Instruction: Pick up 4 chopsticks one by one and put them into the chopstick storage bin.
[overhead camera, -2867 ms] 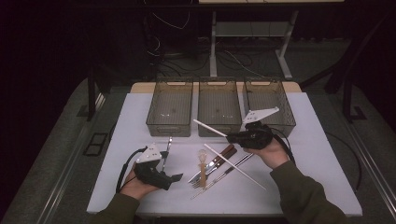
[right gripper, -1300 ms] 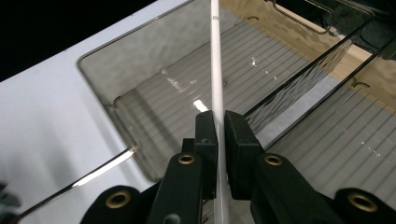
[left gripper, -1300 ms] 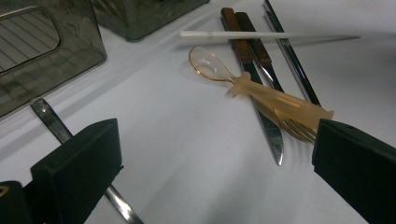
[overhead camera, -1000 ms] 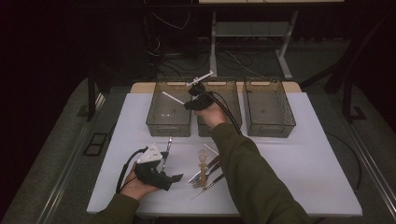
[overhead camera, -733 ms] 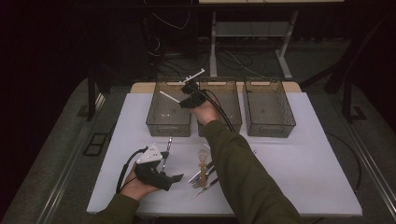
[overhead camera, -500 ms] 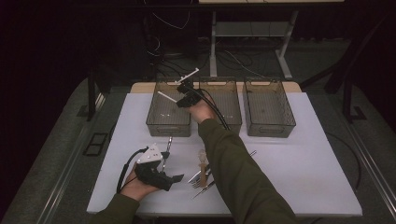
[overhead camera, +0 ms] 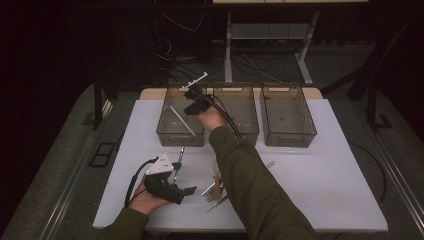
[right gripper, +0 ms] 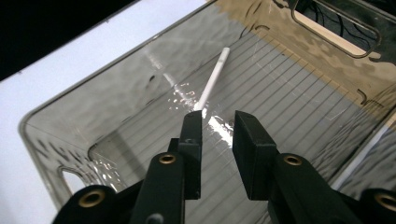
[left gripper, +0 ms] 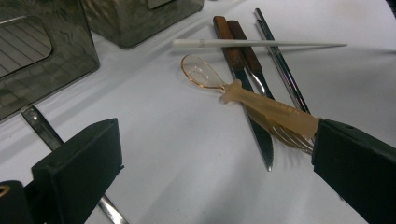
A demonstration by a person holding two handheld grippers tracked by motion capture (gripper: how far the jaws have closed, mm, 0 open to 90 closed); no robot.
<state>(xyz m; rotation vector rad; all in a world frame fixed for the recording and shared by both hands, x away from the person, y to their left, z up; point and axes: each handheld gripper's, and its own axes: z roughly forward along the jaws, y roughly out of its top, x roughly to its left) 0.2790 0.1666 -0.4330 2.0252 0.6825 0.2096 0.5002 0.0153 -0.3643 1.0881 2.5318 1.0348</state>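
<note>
1. Three smoky clear bins stand in a row at the 12 o'clock edge of the white surface [overhead camera: 325, 165]; the left bin [overhead camera: 165, 131] is the one in hand.
2. Over that bin's inner corner hangs the right gripper [overhead camera: 191, 98], its arm reaching across the surface from 6 o'clock.
3. Its fingers [right gripper: 194, 140] have just been parting and now stand a little apart with nothing between them.
4. One white chopstick [right gripper: 212, 79] lies loose on the ribbed floor of the left bin, slanting away toward 1 o'clock in the right gripper view; its near end passes just behind a fingertip, and whether they touch cannot be told.
5. At 7 o'clock on the surface rests the left gripper [overhead camera: 172, 187], fingers [left gripper: 79, 163] spread wide and gripping nothing.
6. Before it lies a pile of cutlery: a second white chopstick [left gripper: 259, 44] across the top, an amber plastic spoon [left gripper: 243, 95] laid over two wooden-handled knives [left gripper: 238, 44], a fork [left gripper: 292, 137] whose tines show beside the right-hand finger, and a metal chopstick [left gripper: 280, 65].
7. Another metal utensil [left gripper: 42, 126] lies under the left-hand finger, near the bin wall.
</note>
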